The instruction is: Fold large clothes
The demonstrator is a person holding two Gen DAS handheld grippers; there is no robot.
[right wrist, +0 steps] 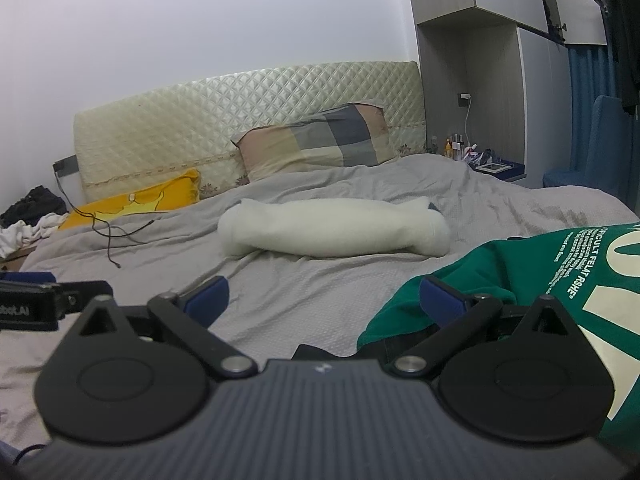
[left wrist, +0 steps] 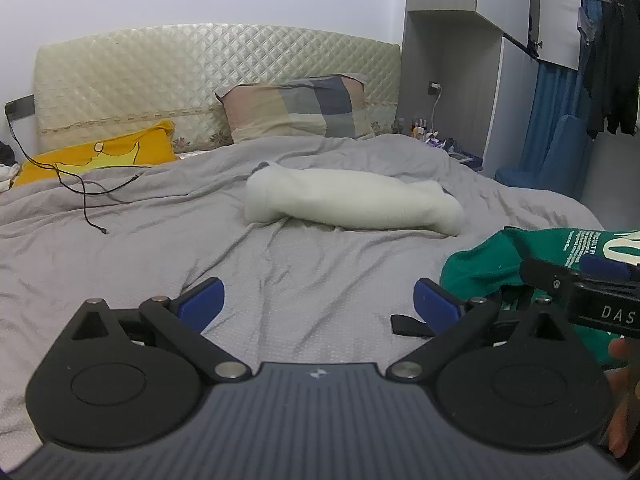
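A green garment (left wrist: 500,268) with cream lettering lies crumpled on the grey bed cover at the right; in the right wrist view the green garment (right wrist: 560,280) fills the lower right. My left gripper (left wrist: 318,304) hangs open above bare grey cover, left of the garment, nothing between its blue pads. My right gripper (right wrist: 324,302) is open too, its right blue pad against the garment's edge. From the left wrist view, the right gripper (left wrist: 592,280) shows at the right edge, over the garment. A black strap (left wrist: 408,326) lies beside the garment.
A rolled white blanket (left wrist: 352,204) lies across the middle of the bed. A checked pillow (left wrist: 296,106) and a yellow pillow (left wrist: 100,154) rest at the quilted headboard. A black cable (left wrist: 84,196) trails over the cover at the left. A cluttered nightstand (right wrist: 496,168) stands at the right.
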